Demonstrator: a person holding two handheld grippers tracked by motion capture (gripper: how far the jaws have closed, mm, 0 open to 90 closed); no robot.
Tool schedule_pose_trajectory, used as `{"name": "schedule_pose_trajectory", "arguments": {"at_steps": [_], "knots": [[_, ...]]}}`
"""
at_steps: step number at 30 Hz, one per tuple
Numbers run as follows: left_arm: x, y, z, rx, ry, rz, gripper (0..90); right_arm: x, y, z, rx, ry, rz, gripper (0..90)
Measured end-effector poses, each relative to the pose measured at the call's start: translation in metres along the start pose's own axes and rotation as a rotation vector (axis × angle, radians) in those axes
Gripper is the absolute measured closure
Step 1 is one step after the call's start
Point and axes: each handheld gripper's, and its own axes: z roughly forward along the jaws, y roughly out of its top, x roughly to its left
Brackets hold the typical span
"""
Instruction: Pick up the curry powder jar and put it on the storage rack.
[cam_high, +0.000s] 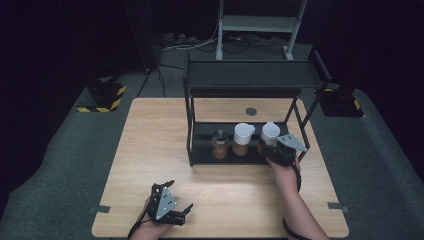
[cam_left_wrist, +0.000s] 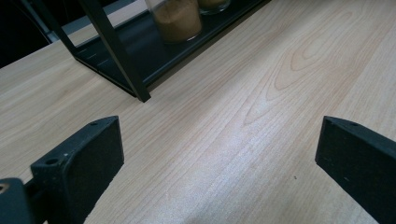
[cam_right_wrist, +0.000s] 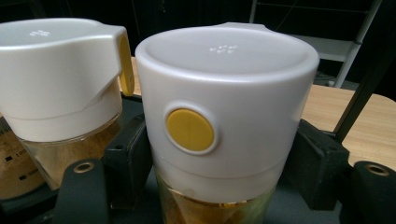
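Right gripper (cam_right_wrist: 219, 158) clasps the white-lidded jar (cam_right_wrist: 224, 116) on the rack's lower shelf (cam_high: 202, 134), at 3 o'clock of 2 other jars. Left gripper (cam_left_wrist: 219, 154), jaws spread wide, hovers over the table (cam_left_wrist: 261, 93) at 7 o'clock.

1. left black two-jaw gripper (cam_high: 186, 212) lies low near the person's side, jaws spread wide, nothing between them.
2. right black two-jaw gripper (cam_high: 270, 150) is reached forward on an outstretched forearm, jaws clamped.
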Motion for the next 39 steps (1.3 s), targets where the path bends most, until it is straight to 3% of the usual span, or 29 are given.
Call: {"name": "schedule_pose_trajectory", "arguments": {"at_steps": [33, 39], "knots": [[-0.0001, -0.0007, -0.0006, -0.004, 0.002, -0.001, 1.4, -0.0013, -0.0065, 0.0003, -0.005, 0.008, 0.000, 29.8], [0.0000, -0.0011, -0.0005, -0.006, 0.002, -0.005, 1.4, -0.0004, -0.0048, 0.0003, -0.005, -0.007, 0.028, 20.8]]}}
